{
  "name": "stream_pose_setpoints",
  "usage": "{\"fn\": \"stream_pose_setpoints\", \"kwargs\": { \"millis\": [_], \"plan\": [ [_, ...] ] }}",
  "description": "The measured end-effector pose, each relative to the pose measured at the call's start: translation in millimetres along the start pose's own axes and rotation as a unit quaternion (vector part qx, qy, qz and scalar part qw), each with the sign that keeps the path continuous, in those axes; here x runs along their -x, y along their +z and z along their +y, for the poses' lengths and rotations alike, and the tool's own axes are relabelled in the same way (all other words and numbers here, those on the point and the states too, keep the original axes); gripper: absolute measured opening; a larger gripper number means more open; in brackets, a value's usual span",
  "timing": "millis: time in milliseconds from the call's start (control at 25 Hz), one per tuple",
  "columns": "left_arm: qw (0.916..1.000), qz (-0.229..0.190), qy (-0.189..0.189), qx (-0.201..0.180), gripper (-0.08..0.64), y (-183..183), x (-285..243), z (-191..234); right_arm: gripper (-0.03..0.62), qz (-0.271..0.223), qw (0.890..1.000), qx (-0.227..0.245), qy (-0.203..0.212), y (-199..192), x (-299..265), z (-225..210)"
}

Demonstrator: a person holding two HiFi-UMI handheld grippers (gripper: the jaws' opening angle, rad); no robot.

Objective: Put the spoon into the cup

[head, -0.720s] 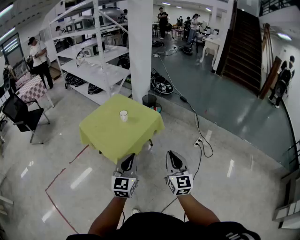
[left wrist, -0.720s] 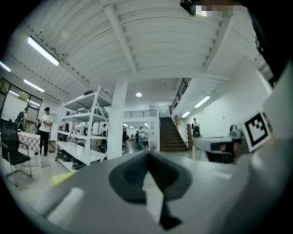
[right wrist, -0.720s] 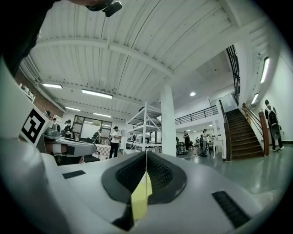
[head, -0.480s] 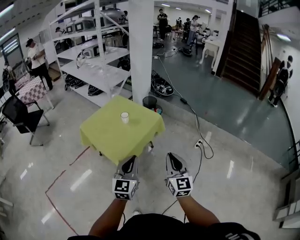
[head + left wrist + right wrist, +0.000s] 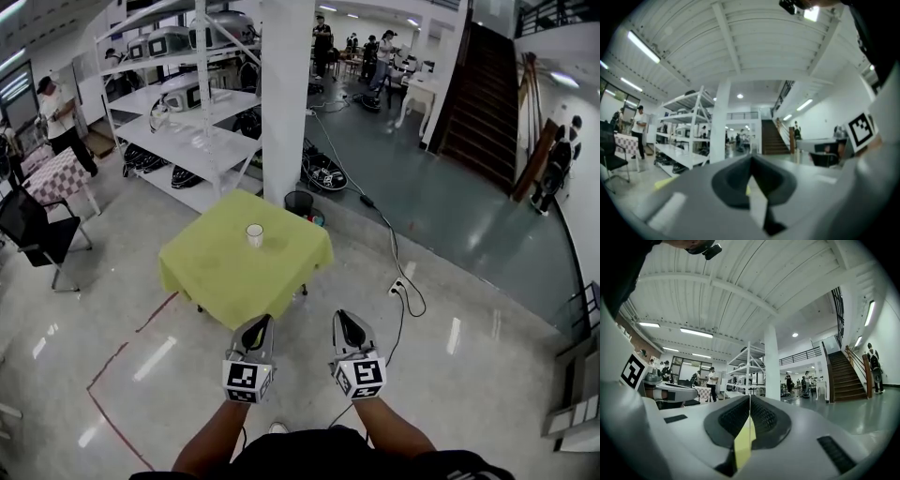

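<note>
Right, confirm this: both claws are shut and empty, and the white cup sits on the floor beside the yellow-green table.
No: the head view shows the white cup on the yellow-green table, not the floor. The left claw and right claw are shut and empty.

A small white cup (image 5: 254,234) stands upright on the far half of the yellow-green table (image 5: 225,277).

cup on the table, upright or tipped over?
Upright: in the head view the cup stands on the yellow table with its open rim on top. Too small to tell what is inside.
</note>
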State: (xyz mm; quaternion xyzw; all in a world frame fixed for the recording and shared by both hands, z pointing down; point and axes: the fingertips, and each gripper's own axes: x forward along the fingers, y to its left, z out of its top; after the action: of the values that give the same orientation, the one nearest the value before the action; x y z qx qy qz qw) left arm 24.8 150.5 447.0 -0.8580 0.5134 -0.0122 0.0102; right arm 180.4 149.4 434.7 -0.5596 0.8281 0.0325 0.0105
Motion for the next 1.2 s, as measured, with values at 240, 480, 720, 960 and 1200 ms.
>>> {"fn": "stream_pose_setpoints", "kwargs": {
  "millis": [240,480,720,960,1200],
  "plan": [
    [1.0000,0.004,-0.006,0.003,0.006,-12,2,16,0.011,0.004,1.000,0.003,0.005,-2,-13,21],
    [0.9999,0.008,-0.010,0.005,0.006,-20,-11,23,0.011,0.013,1.000,0.011,0.012,-10,-33,22],
    [0.9995,0.028,0.001,0.013,0.006,-27,-43,34,0.011,0.006,1.000,-0.008,0.014,-19,-64,6],
    [0.9999,0.012,0.005,0.005,0.006,-11,-98,40,0.011,-0.003,1.000,-0.012,0.025,-15,-107,-29],
    [0.9999,0.008,0.010,-0.002,0.006,-6,-153,42,0.011,-0.011,0.999,-0.022,0.031,-17,-145,-71]
  ]
}}
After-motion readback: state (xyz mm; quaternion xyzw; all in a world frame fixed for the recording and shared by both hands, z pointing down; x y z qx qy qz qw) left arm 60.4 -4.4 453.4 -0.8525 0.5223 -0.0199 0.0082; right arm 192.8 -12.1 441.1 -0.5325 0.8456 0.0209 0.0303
